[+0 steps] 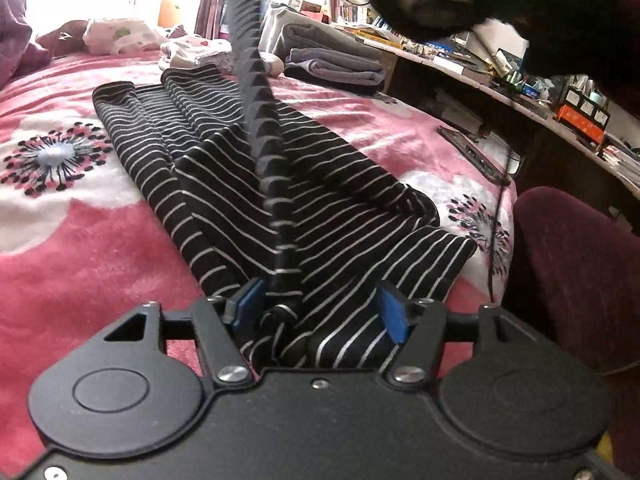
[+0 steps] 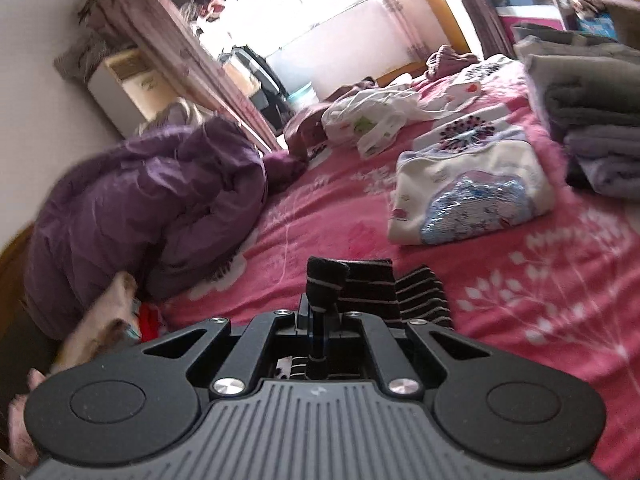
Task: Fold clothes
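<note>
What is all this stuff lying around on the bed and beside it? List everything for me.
striped garment: one, black with white stripes, middle of bed, one edge lifted
blanket: one, pink with flowers, covers bed
purple jacket: one, far bed edge
white top: one, sequinned, folded on bed
grey folded stack: one pile, bed corner
plastic bag: one, white, near window
cluttered shelf: one, beside bed
left gripper: open around the garment
right gripper: shut on the garment
</note>
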The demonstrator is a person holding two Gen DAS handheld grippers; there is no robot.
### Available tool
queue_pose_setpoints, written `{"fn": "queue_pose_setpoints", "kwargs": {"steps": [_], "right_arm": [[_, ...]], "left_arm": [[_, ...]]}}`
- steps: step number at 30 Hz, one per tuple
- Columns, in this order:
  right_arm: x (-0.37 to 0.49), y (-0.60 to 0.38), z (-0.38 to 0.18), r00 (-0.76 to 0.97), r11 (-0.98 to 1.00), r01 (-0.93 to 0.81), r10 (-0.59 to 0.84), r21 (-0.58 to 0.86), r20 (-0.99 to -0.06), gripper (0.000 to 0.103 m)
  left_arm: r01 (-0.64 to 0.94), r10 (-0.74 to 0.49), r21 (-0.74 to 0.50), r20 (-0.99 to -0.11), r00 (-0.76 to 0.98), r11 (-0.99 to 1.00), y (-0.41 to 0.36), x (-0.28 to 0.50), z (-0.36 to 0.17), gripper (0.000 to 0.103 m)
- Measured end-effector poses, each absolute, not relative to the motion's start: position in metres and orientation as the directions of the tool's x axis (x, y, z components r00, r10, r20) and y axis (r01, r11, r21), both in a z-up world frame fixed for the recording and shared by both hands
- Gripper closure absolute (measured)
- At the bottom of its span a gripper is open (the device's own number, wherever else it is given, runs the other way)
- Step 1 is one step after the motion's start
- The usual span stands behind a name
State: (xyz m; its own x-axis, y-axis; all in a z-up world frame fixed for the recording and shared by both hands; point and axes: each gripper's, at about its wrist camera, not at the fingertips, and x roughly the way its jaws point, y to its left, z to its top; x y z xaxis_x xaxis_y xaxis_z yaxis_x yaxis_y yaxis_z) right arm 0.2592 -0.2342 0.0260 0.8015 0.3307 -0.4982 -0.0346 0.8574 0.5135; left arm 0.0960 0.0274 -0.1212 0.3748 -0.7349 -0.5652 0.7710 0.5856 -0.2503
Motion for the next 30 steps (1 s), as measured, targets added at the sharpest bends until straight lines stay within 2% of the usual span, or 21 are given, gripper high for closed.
{"fn": "queue_pose_setpoints", "kwargs": {"steps": [9, 28, 30], "right_arm": [[0.313, -0.187, 0.004, 0.752, 0.915, -0.037, 0.29, 0.401, -0.592, 0.097], [0.373, -0.134, -0.05, 0.655, 0.958, -0.023, 0.231, 0.287, -0.719, 0.097], [0.378, -0.132, -0.054, 0.657, 0.957, -0.026, 0.233, 0.288, -0.717, 0.09]], "left_arm": [[0.747, -0.776, -0.353, -0.536, 0.332, 0.563, 0.038, 0.105, -0.124, 0.039], [0.677, -0.846, -0.533, -0.458, 0.273, 0.508, 0.059, 0.122, -0.132, 0.038], [0.67, -0.852, -0.548, -0.452, 0.266, 0.5, 0.06, 0.125, -0.133, 0.037]]}}
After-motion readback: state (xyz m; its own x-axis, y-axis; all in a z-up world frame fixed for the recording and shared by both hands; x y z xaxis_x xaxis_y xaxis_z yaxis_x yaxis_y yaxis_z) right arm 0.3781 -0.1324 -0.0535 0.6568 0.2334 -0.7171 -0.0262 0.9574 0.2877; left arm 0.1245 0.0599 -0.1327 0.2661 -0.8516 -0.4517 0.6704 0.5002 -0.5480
